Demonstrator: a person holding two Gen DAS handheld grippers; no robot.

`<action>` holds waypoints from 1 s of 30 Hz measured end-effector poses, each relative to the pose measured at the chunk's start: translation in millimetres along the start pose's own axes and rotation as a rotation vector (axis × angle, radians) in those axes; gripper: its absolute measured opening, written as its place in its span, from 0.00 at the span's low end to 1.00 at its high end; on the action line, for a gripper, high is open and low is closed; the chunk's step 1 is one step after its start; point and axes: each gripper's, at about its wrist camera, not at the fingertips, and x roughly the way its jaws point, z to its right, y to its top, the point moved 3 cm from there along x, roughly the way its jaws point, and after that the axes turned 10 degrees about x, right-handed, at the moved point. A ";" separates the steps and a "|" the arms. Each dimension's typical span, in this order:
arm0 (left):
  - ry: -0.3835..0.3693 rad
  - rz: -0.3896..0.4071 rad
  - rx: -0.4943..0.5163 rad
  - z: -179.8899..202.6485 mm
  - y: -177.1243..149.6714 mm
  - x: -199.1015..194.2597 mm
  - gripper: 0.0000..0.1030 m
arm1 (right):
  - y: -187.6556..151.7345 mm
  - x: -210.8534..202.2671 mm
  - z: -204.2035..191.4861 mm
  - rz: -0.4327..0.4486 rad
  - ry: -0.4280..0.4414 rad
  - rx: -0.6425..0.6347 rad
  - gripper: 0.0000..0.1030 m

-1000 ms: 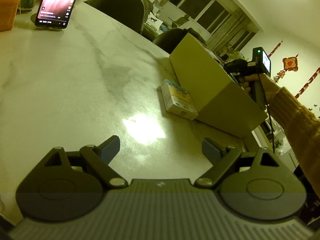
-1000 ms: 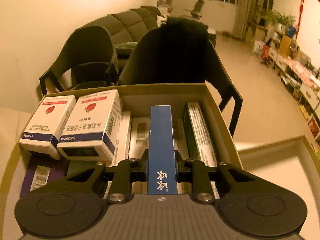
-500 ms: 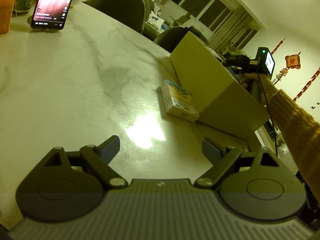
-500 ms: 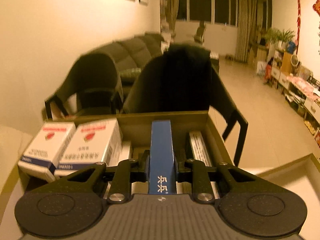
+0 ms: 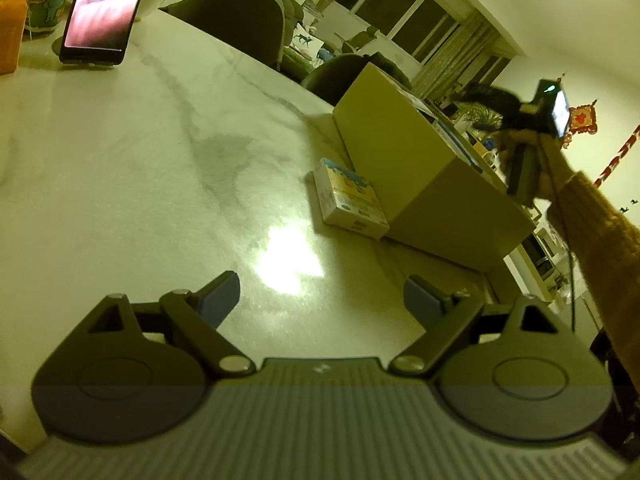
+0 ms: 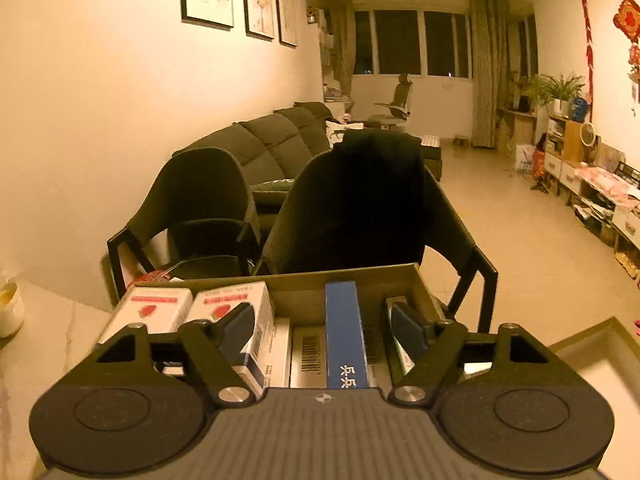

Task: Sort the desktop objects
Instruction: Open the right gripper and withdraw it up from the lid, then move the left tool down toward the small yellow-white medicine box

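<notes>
The right gripper (image 6: pixel 322 330) has its fingers opening, clear of the blue box (image 6: pixel 345 340) standing inside the cardboard box (image 6: pixel 352 278) near the desk's edge. The left gripper (image 5: pixel 321 300) is spread wide over the bare desk (image 5: pixel 120 168), well apart from a small carton (image 5: pixel 349 198) touching the cardboard box's side.

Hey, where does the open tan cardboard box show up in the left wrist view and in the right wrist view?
Left wrist view: the open tan cardboard box stands right of centre on the pale marble table, seen from outside.
Right wrist view: it fills the lower centre, seen from above its rim, with packets inside.
Shared landmark: the dark chair behind the table.
</notes>
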 end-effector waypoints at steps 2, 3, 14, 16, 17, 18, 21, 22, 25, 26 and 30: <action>-0.006 0.001 0.007 2.4 0.0 -0.9 0.88 | 8.8 -15.2 -2.7 0.033 0.027 -0.002 0.80; -0.011 0.003 0.010 4.2 -0.2 -0.9 0.88 | 12.8 -22.4 -4.7 0.038 0.032 -0.011 0.81; -0.051 0.008 0.041 24.0 -10.9 -5.4 0.88 | 10.9 -75.0 -16.9 -0.044 0.035 -0.073 0.91; -0.047 0.011 0.045 25.2 -11.8 -7.6 0.88 | 5.9 -78.7 -21.2 -0.068 0.028 -0.102 0.92; -0.044 0.012 0.045 25.6 -12.1 -8.7 0.89 | 4.2 -80.1 -23.0 -0.078 0.024 -0.113 0.92; -0.041 0.013 0.045 26.0 -12.5 -9.7 0.89 | 3.1 -81.6 -24.4 -0.088 0.019 -0.118 0.92; -0.033 0.016 0.044 26.6 -13.6 -11.7 0.90 | 1.3 -87.9 -27.3 -0.111 0.018 -0.117 0.94; -0.029 0.017 0.046 27.0 -13.8 -12.1 0.90 | 0.2 -90.3 -27.6 -0.115 0.022 -0.112 0.95; -0.020 0.018 0.051 28.5 -14.3 -12.8 0.92 | -2.8 -96.1 -26.1 -0.123 0.035 -0.101 0.95; -0.018 0.017 0.053 29.3 -14.4 -12.3 0.93 | -3.7 -97.8 -25.5 -0.125 0.038 -0.101 0.95; -0.013 0.010 0.067 34.5 -13.8 -8.6 0.96 | -11.3 -106.9 -22.0 -0.122 0.038 -0.117 0.98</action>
